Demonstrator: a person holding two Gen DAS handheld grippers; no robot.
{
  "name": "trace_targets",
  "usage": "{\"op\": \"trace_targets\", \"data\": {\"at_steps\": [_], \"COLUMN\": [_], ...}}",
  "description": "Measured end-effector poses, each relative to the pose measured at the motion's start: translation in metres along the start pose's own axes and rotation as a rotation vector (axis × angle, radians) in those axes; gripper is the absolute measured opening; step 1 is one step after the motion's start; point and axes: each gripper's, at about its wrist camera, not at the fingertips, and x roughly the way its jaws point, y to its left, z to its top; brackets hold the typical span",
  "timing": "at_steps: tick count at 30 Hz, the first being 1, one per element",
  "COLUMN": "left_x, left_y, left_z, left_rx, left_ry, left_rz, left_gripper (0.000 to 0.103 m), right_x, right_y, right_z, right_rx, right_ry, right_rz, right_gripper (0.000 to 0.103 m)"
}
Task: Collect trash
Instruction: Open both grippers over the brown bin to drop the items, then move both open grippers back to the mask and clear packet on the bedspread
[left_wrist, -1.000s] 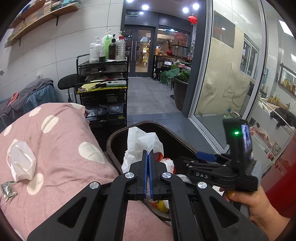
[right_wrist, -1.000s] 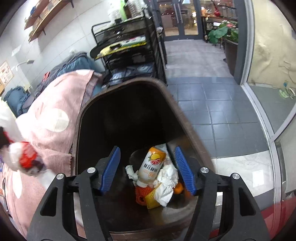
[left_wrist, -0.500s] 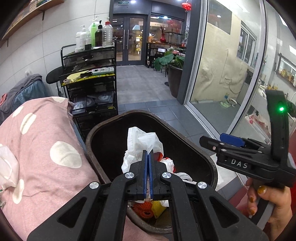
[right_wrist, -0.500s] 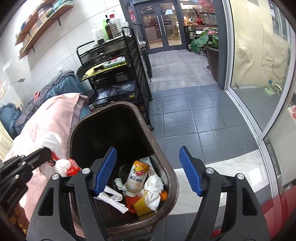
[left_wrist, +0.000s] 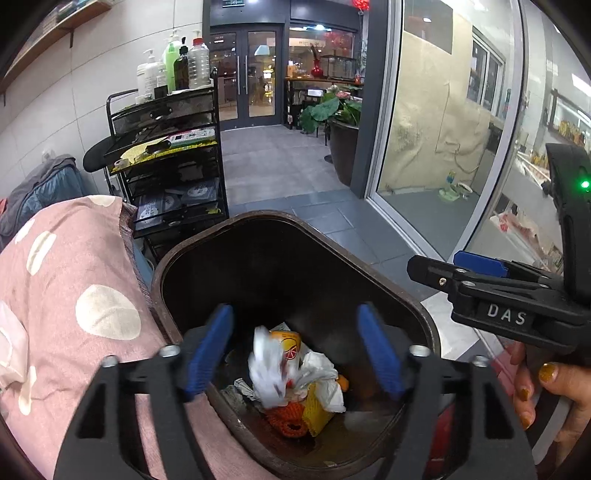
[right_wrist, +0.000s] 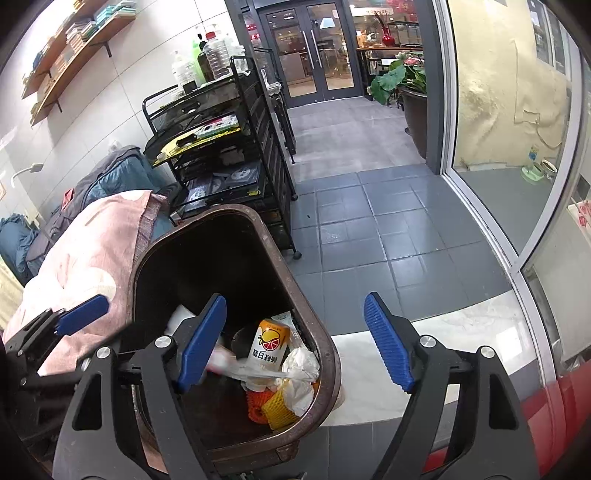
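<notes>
In the left wrist view, the left gripper (left_wrist: 295, 350) hung over one brown trash bin (left_wrist: 369, 266), its two blue pads having just been opening, spread wide with nothing pressed between them. Below them a blurred white plastic wrapper (left_wrist: 267, 376) with red marks lay loose inside the bin, over one orange drink can (left_wrist: 286, 341), white crumpled tissue (left_wrist: 325, 376), one orange mesh piece (left_wrist: 288, 424) and one yellow mesh piece (left_wrist: 316, 413). At the right edge the right gripper (left_wrist: 476, 264) showed the letters "DAS" in white, one green light lit, and a hand (left_wrist: 546, 398) on its handle. One black wire cart (left_wrist: 166, 166) carried five bottles on top.

In the right wrist view, the right gripper (right_wrist: 295, 339) had also just been opening; its two pads stood apart and empty, straddling the bin's rim (right_wrist: 306, 306). The can (right_wrist: 269, 345) bore an orange-slice picture and writing too small to read. One pad of the left gripper (right_wrist: 83, 314) showed at left, above the pink spotted cloth (right_wrist: 88, 258).
</notes>
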Motion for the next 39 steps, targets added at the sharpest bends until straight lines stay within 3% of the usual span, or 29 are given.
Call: {"op": "trace_targets", "data": {"at_steps": [7,13,21,31,39], "left_x": [-0.02,-0.047,-0.085,-0.129,-0.161], "left_y": [0.005,0.01,0.029,0.076,0.117], "left_z": [-0.004,-0.009,-0.02,-0.045,-0.074], "left_rx": [-0.046,-0.079,-0.126,-0.21,-0.278], "left_ry": [-0.034,-0.081,-0.145,-0.194,-0.188], "left_rz": [-0.012,-0.02,0.026,0.151,0.271], "left_gripper": [0.087,0.09,0.092,0.094,0.094], "right_x": [0.001,0.002,0.0,-0.004,-0.006], "right_y": [0.001,0.015,0.048,0.112,0.176], "right_z": [0.001,-0.001,-0.005,-0.018,-0.03], "right_rx": [0.012,-0.003,-0.067,-0.175,-0.273], "right_ry": [0.009,0.022,0.033,0.059,0.088], "right_rz": [0.022,0.054,0.111,0.225,0.33], "right_gripper": [0.081,0.081,0.081,0.081,0.081]}}
